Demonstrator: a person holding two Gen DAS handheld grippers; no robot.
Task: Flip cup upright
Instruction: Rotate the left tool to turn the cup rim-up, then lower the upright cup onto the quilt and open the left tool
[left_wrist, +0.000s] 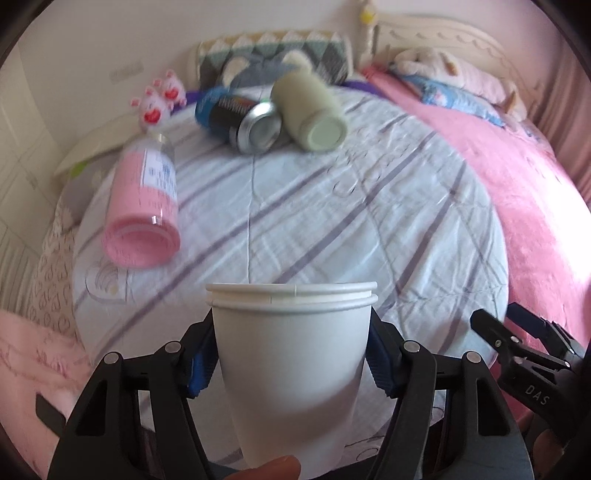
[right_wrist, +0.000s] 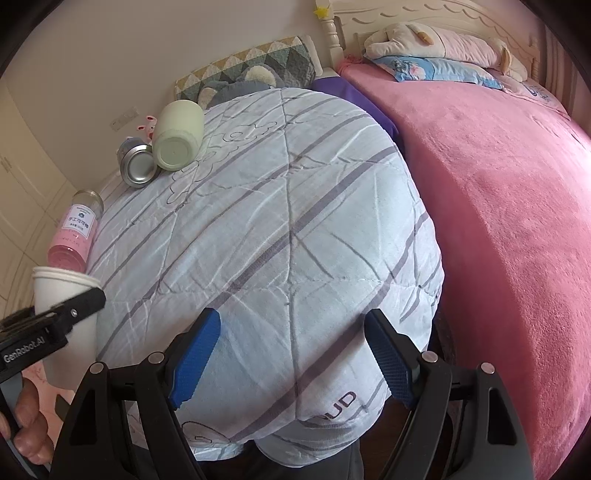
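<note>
A white paper cup (left_wrist: 291, 365), two nested, stands rim up between the fingers of my left gripper (left_wrist: 291, 363), which is shut on it and holds it above the striped quilt (left_wrist: 332, 206). In the right wrist view the cup (right_wrist: 64, 314) shows at the far left edge, held by the left gripper (right_wrist: 55, 321). My right gripper (right_wrist: 291, 354) is open and empty over the near part of the quilt (right_wrist: 277, 221). Its fingers (left_wrist: 517, 343) show at the right edge of the left wrist view.
On the quilt lie a pink bottle (left_wrist: 142, 210), a metal can (left_wrist: 243, 122) and a pale green jar (left_wrist: 310, 110), all on their sides. A pink blanket (right_wrist: 498, 221) covers the bed to the right. Pillows and plush toys (right_wrist: 436, 44) sit by the headboard.
</note>
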